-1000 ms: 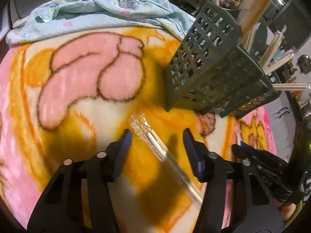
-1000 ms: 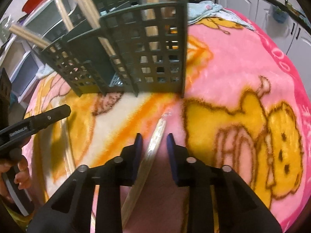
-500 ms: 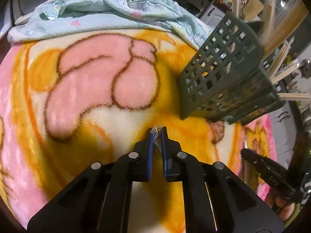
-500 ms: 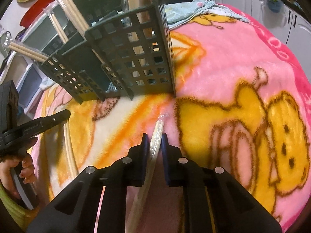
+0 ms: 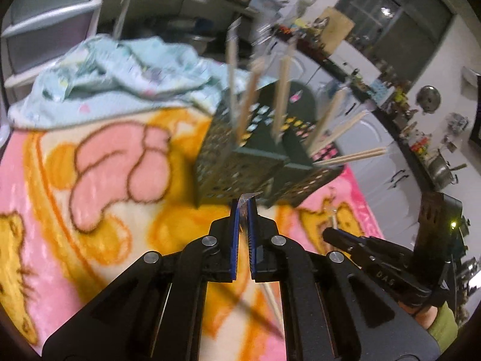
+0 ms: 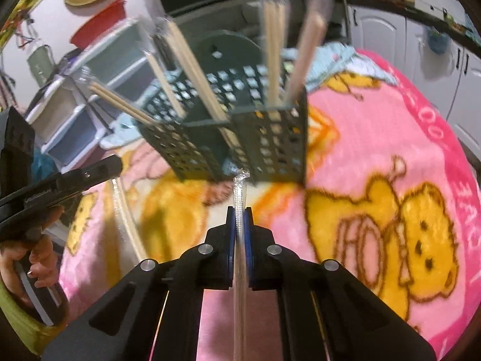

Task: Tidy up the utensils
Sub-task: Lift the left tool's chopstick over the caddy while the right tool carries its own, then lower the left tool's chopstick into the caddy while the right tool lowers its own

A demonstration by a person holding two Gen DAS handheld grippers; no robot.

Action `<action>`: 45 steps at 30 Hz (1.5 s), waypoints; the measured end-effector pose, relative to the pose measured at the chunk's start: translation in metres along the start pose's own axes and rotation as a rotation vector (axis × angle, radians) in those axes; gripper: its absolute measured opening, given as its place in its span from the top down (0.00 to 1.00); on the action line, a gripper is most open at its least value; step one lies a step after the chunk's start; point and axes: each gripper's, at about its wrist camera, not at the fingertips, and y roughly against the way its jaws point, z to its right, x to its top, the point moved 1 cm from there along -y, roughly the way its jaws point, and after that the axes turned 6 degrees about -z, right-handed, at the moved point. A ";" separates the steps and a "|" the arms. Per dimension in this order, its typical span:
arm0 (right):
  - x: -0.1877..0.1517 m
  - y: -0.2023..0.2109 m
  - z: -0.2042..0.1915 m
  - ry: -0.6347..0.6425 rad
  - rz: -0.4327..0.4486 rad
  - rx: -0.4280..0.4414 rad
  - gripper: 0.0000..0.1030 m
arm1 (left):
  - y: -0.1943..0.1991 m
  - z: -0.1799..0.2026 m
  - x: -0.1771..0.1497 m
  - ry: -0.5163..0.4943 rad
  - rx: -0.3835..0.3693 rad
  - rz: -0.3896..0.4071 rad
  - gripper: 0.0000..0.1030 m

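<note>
A pink and yellow cartoon blanket [image 6: 390, 138] covers the surface, with a crumpled pale blue cloth [image 5: 120, 69] at its far edge. On the blanket stands the dark green perforated utensil caddy [image 6: 270, 141], its compartments already bristling with wrapped wooden chopsticks [image 6: 272, 48] that lean outward at various angles. The caddy sits straight ahead of both grippers and above their tips, so each held piece must probably be raised and tipped upright to drop into a compartment. The right gripper [image 6: 239, 210] has its jaws pinched tight on a clear-wrapped chopstick pair [image 6: 239, 192], whose long axis runs along the fingers and points at the caddy's near wall; its crimped wrapper end looks very close to that wall, and this gripper seems the nearer. The left gripper [image 5: 243, 204] has its jaws nearly closed on a thin clear wrapper tip [image 5: 248, 196]; what the wrapper contains cannot be told. One more wrapped pair [image 6: 126, 210] lies on the blanket to the left.
</note>
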 end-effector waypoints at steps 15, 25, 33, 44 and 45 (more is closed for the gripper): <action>0.025 0.069 -0.043 0.123 0.197 0.027 0.94 | 0.044 0.060 0.030 -0.132 -0.073 0.141 0.98; 0.055 0.110 -0.049 0.173 0.383 0.036 0.94 | 0.068 0.091 0.058 -0.204 -0.087 0.241 0.98; 0.085 0.136 -0.049 0.198 0.540 0.021 0.94 | 0.088 0.106 0.081 -0.234 -0.085 0.312 0.98; 0.118 0.156 -0.042 0.211 0.723 -0.002 0.94 | 0.098 0.117 0.118 -0.230 -0.055 0.404 0.98; 0.120 0.157 -0.041 0.208 0.739 -0.003 0.94 | 0.097 0.116 0.121 -0.226 -0.051 0.409 0.98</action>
